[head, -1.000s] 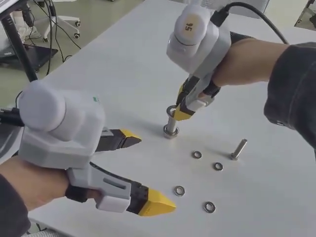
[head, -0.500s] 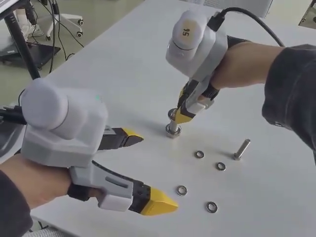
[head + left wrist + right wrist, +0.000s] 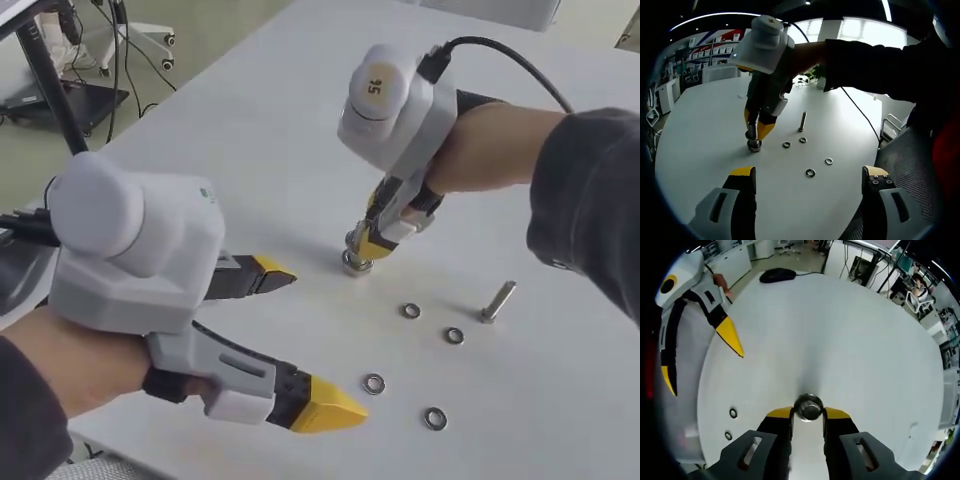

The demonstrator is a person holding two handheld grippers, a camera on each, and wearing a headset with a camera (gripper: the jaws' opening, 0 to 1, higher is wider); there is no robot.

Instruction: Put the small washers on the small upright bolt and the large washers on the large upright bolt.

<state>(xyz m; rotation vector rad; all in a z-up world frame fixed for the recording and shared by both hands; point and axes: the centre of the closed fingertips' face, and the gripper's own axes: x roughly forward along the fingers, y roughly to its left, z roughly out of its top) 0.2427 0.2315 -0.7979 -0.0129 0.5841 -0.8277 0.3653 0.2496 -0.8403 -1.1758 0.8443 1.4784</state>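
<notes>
The large bolt (image 3: 354, 263) stands upright on the white table (image 3: 250, 150). My right gripper (image 3: 366, 244) is at its top, jaws shut on a large washer (image 3: 808, 407) that sits over the bolt's tip. The small bolt (image 3: 497, 300) lies on its side to the right. Several loose washers lie in front: one (image 3: 411, 311) nearest the large bolt, another (image 3: 455, 336) beside the small bolt, two more (image 3: 374, 384) (image 3: 435, 418) nearer me. My left gripper (image 3: 310, 340) hovers open at the lower left, holding nothing. The left gripper view shows the large bolt (image 3: 754, 145) and the right gripper (image 3: 757, 129).
The table's left edge (image 3: 130, 130) drops to a floor with a chair base and cables. A dark object (image 3: 777, 274) lies at the table's far end. The person's dark sleeve (image 3: 590, 190) reaches in from the right.
My right gripper has come down a little, bringing the washer from above the large bolt's tip onto it. The left gripper has kept its place; the head camera has shifted.
</notes>
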